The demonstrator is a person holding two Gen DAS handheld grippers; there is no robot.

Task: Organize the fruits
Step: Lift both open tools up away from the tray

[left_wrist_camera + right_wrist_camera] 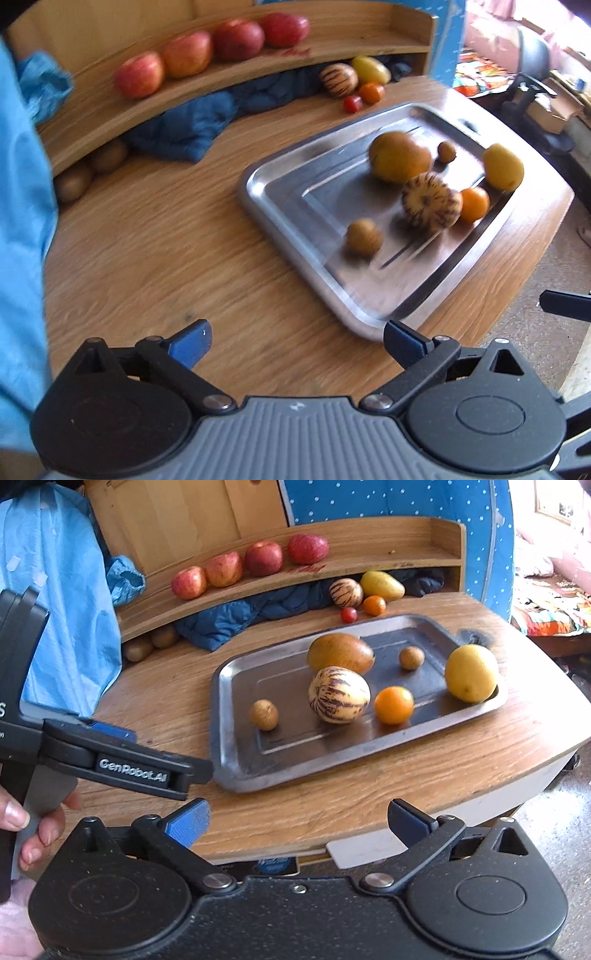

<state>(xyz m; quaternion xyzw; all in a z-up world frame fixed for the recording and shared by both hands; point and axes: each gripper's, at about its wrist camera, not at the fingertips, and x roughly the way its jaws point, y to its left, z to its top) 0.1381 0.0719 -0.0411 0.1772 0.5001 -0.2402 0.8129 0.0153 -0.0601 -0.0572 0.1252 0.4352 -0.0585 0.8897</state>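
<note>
While both grippers are held wide open with nothing in them, six fruits are seen on the metal tray (236, 771) on the desk (332, 805). The left gripper (297, 341) is kept over bare wood beside the tray. The right gripper (297, 821) is kept off the desk's near edge. Four apples (225, 569) are lined up on the shelf (424, 559).
</note>
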